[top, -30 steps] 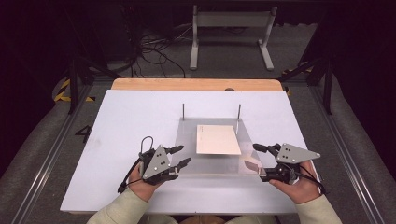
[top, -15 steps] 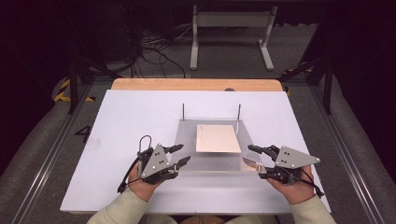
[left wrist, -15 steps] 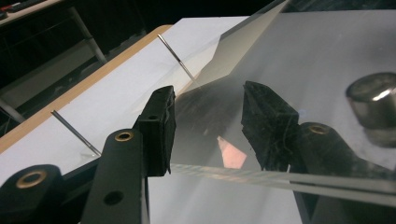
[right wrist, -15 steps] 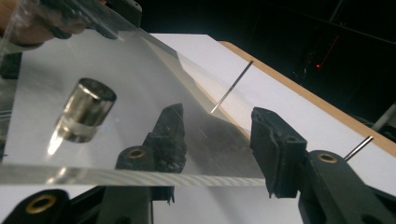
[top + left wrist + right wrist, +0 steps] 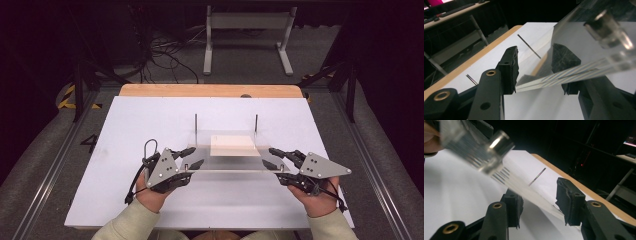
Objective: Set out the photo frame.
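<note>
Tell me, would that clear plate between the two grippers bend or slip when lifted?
The clear plate looks thick and straight-edged, so probably stiff. Its glossy faces may slip between the left gripper and right gripper. The pale sheet might slide.

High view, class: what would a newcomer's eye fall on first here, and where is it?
A clear acrylic plate stands out at the middle of the white table, with a pale wooden board seen under it and two thin metal pins rising at its far corners. The left gripper and right gripper flank its near corners, each with the plate's edge between its jaws; the right gripper's jaws have just been closing.
</note>
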The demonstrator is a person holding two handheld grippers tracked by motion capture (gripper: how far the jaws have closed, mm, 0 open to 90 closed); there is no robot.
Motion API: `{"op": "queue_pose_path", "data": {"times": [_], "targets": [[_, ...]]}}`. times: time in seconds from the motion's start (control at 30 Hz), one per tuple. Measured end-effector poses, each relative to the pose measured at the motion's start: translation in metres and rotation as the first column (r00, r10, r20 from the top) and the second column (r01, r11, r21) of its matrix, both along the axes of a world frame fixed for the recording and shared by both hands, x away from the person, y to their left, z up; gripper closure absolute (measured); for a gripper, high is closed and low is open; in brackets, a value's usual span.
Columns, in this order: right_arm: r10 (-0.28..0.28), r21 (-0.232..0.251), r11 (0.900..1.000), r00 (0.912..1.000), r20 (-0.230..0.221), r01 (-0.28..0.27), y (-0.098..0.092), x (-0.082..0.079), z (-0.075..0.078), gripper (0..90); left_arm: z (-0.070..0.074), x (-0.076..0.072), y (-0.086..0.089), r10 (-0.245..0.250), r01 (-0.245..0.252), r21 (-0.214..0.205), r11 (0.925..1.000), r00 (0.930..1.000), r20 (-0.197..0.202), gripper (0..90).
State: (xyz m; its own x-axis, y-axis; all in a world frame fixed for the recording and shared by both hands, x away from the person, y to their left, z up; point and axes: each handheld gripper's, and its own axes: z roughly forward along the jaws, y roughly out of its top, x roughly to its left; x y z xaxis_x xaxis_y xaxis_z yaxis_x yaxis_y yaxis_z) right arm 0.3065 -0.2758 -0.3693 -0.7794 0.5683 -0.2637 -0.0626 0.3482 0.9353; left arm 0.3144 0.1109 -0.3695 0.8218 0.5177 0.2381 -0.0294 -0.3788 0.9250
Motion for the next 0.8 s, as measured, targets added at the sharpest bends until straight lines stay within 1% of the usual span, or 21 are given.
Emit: {"op": "queue_pose_path", "data": {"times": [0.03, 0.07, 0.23, 0.27, 0.3, 0.33, 0.37, 0.4, 0.47, 0.5, 0.53, 0.6, 0.67, 0.73, 0.8], "targets": [[-0.002, 0.002, 1.0000, 1.0000, 0.009, 0.002, 0.000, 0.000, 0.002, 56.4, 0.003, -0.001, 0.000, 0.005, -0.005, -0.001, 1.0000, 1.0000, 0.008, 55.2], [-0.007, 0.007, 1.0000, 0.9998, 0.016, 0.007, 0.001, -0.001, 0.004, 56.6, 0.003, -0.001, 0.000, 0.005, -0.005, -0.001, 1.0000, 1.0000, 0.008, 55.5], [-0.030, 0.024, 0.9993, 0.9972, 0.069, 0.028, 0.003, -0.002, 0.015, 57.4, 0.020, -0.001, 0.002, 0.017, -0.016, -0.025, 0.9996, 0.9984, 0.053, 56.6], [-0.035, 0.031, 0.9990, 0.9959, 0.084, 0.032, 0.003, -0.002, 0.018, 57.7, 0.020, -0.001, 0.002, 0.017, -0.016, -0.025, 0.9996, 0.9984, 0.053, 56.8], [-0.041, 0.041, 0.9985, 0.9943, 0.099, 0.037, 0.003, -0.002, 0.021, 57.8, 0.027, -0.001, 0.003, 0.020, -0.017, -0.046, 0.9988, 0.9974, 0.069, 57.0], [-0.047, 0.048, 0.9980, 0.9928, 0.110, 0.042, 0.003, -0.002, 0.024, 57.8, 0.030, -0.001, 0.003, 0.019, -0.015, -0.053, 0.9985, 0.9973, 0.071, 57.1], [-0.047, 0.048, 0.9980, 0.9928, 0.110, 0.042, 0.003, -0.002, 0.024, 57.8, 0.030, -0.001, 0.003, 0.019, -0.015, -0.053, 0.9985, 0.9973, 0.071, 57.3], [-0.060, 0.063, 0.9966, 0.9907, 0.122, 0.052, 0.003, -0.002, 0.029, 57.8, 0.036, -0.001, 0.002, 0.024, -0.019, -0.068, 0.9975, 0.9965, 0.079, 57.5], [-0.064, 0.072, 0.9959, 0.9900, 0.126, 0.055, 0.003, -0.002, 0.035, 58.0, 0.042, -0.003, 0.002, 0.034, -0.027, -0.077, 0.9966, 0.9944, 0.100, 57.9], [-0.068, 0.076, 0.9954, 0.9887, 0.134, 0.058, 0.004, -0.003, 0.038, 58.2, 0.042, -0.003, 0.002, 0.034, -0.027, -0.077, 0.9966, 0.9944, 0.100, 58.1], [-0.069, 0.086, 0.9946, 0.9873, 0.143, 0.058, 0.004, -0.003, 0.041, 58.5, 0.048, -0.005, 0.002, 0.044, -0.034, -0.090, 0.9954, 0.9918, 0.120, 58.3], [-0.071, 0.098, 0.9936, 0.9849, 0.158, 0.056, 0.004, -0.004, 0.046, 59.1, 0.052, -0.005, 0.005, 0.041, -0.028, -0.110, 0.9936, 0.9919, 0.120, 58.8], [-0.067, 0.112, 0.9924, 0.9860, 0.153, 0.050, 0.005, -0.005, 0.049, 59.6, 0.055, -0.005, 0.006, 0.039, -0.025, -0.133, 0.9908, 0.9933, 0.108, 58.7], [-0.067, 0.123, 0.9911, 0.9866, 0.149, 0.049, 0.006, -0.006, 0.053, 59.8, 0.058, -0.005, 0.008, 0.038, -0.023, -0.139, 0.9900, 0.9938, 0.105, 58.7], [-0.072, 0.123, 0.9909, 0.9870, 0.144, 0.054, 0.007, -0.008, 0.055, 59.8, 0.060, -0.006, 0.009, 0.034, -0.019, -0.149, 0.9887, 0.9950, 0.094, 58.5]]}}
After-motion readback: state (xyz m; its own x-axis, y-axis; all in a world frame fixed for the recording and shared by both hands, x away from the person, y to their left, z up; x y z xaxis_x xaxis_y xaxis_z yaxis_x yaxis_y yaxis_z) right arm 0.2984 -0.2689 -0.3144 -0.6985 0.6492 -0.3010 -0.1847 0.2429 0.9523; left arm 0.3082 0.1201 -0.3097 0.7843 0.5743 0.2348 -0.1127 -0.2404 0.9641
